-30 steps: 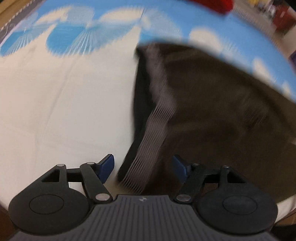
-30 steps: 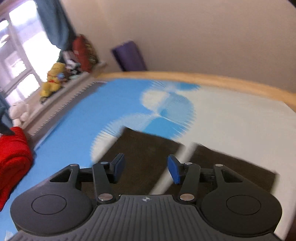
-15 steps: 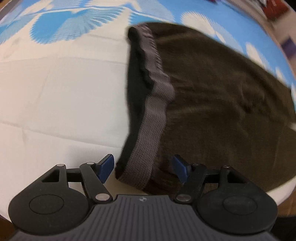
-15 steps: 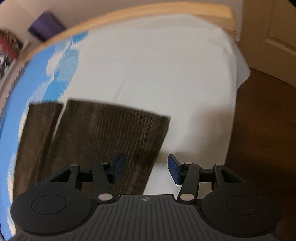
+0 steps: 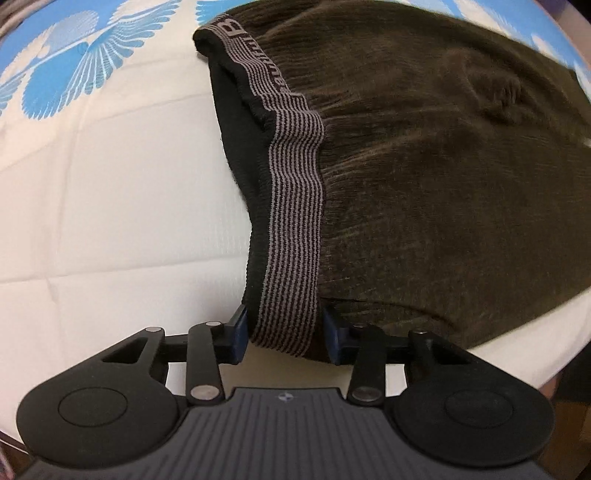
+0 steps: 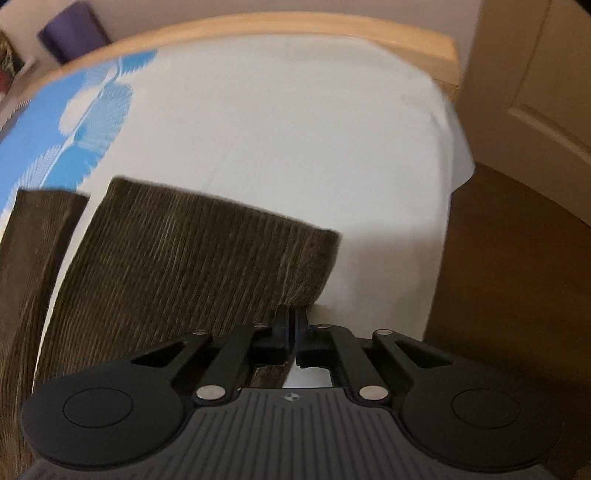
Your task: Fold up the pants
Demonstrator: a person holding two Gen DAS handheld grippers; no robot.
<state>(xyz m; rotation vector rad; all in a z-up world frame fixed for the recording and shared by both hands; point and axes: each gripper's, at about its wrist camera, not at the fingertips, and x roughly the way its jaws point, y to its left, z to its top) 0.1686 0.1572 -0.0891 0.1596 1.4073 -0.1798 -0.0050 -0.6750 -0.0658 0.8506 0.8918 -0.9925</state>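
Observation:
Dark brown corduroy pants (image 5: 443, 166) lie flat on a bed with a white sheet (image 5: 110, 221). Their grey-striped waistband (image 5: 291, 221) runs down the middle of the left wrist view. My left gripper (image 5: 284, 332) points straight down over the waistband's near corner. Its jaws are closing with the band between them, and the cloth is not pinched. In the right wrist view, one pant leg (image 6: 184, 258) ends in a hem, with the other leg (image 6: 33, 258) to its left. My right gripper (image 6: 293, 325) is shut on the near leg's hem corner.
The sheet has a blue fan pattern (image 5: 55, 81) along one side. A wooden bed frame (image 6: 295, 26) borders the far end. Past the bed's right edge are dark wooden floor (image 6: 517, 277) and a beige door (image 6: 535, 92). A purple object (image 6: 72, 29) stands by the wall.
My left gripper sank onto the waistband corner and its jaws narrowed around it. My right gripper swung down to the pant leg's hem corner and shut on it.

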